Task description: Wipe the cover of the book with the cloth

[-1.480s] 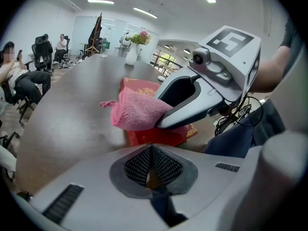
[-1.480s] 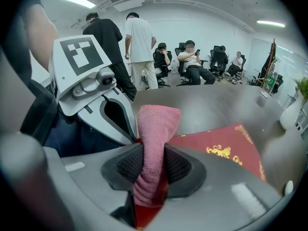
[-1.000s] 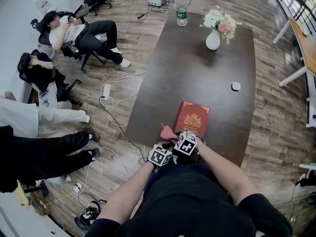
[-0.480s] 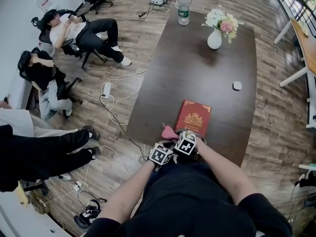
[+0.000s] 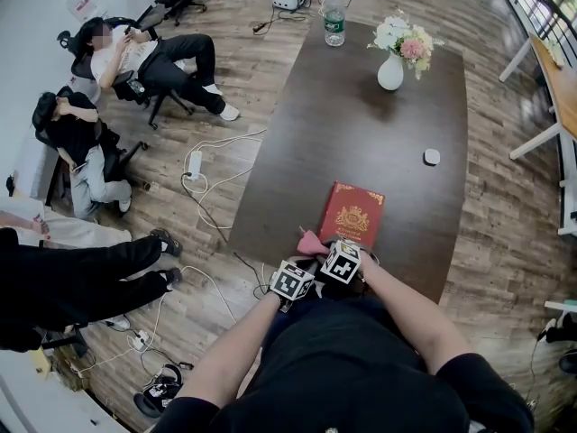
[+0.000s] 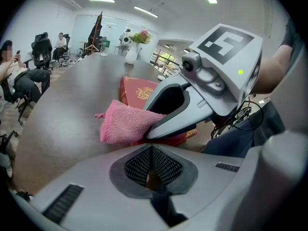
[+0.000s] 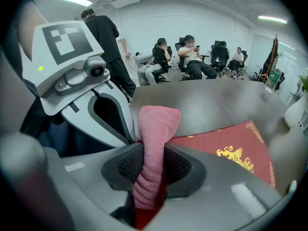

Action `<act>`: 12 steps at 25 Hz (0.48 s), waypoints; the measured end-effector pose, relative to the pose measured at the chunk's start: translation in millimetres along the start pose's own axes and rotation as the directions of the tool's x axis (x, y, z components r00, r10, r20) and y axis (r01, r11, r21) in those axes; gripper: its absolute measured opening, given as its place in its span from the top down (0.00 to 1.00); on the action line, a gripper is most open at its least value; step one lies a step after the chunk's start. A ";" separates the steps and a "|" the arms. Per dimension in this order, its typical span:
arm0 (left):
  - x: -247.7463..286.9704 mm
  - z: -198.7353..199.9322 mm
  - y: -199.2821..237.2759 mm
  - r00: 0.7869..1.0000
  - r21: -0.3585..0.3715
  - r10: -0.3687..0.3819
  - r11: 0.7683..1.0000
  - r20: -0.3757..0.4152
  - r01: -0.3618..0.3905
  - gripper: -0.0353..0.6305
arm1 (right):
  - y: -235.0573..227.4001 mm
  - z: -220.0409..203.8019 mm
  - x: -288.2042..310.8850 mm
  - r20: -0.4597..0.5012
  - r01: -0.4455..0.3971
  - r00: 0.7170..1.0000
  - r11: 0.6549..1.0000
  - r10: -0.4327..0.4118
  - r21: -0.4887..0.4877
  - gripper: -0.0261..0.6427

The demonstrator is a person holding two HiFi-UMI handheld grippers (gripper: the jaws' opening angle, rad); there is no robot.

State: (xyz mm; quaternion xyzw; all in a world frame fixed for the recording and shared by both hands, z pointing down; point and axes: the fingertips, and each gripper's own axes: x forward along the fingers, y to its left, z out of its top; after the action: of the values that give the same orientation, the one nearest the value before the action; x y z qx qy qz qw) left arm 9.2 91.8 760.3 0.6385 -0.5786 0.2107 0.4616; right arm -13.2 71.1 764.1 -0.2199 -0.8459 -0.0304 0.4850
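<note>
A red book (image 5: 352,216) with a gold crest lies near the front edge of the dark table (image 5: 361,124); it shows too as the book (image 7: 231,150) and the book (image 6: 136,89). My right gripper (image 7: 153,165) is shut on a folded pink cloth (image 7: 155,143), which pokes out over the book's near left corner, seen as the cloth (image 5: 309,241) and the cloth (image 6: 121,123). My left gripper (image 6: 151,162) is shut with nothing between its jaws, held just left of the right gripper (image 5: 340,262) at the table's front edge.
A white vase of flowers (image 5: 393,54) and a water bottle (image 5: 333,18) stand at the table's far end. A small white object (image 5: 431,157) lies right of the book. People sit in chairs (image 5: 135,61) on the left; cables (image 5: 203,174) run over the floor.
</note>
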 end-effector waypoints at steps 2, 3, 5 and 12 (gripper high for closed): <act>1.1 -0.3 0.3 1.000 0.001 0.000 1.000 0.000 0.000 0.95 | -0.2 -2.1 -1.7 -0.007 0.000 1.000 1.000 0.000 0.006 0.78; 1.4 -0.4 0.3 1.000 0.000 0.000 1.000 0.000 0.000 0.95 | 0.5 -3.1 -2.0 -0.008 -0.004 1.000 1.000 0.004 0.009 0.78; 1.8 -0.3 0.3 1.000 0.001 0.002 1.000 0.000 -0.002 0.95 | -0.3 -4.7 -2.6 -0.008 -0.001 1.000 1.000 0.001 0.008 0.78; 0.3 0.1 0.3 1.000 0.006 0.003 1.000 -0.004 -0.003 0.95 | 0.4 -6.5 -6.7 0.000 -0.001 1.000 1.000 0.001 0.006 0.78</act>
State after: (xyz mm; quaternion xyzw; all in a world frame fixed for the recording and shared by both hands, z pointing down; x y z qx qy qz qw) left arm 9.0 91.6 760.6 0.6386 -0.5781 0.2141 0.4606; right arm -4.8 67.5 761.9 -0.2187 -0.8459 -0.0275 0.4857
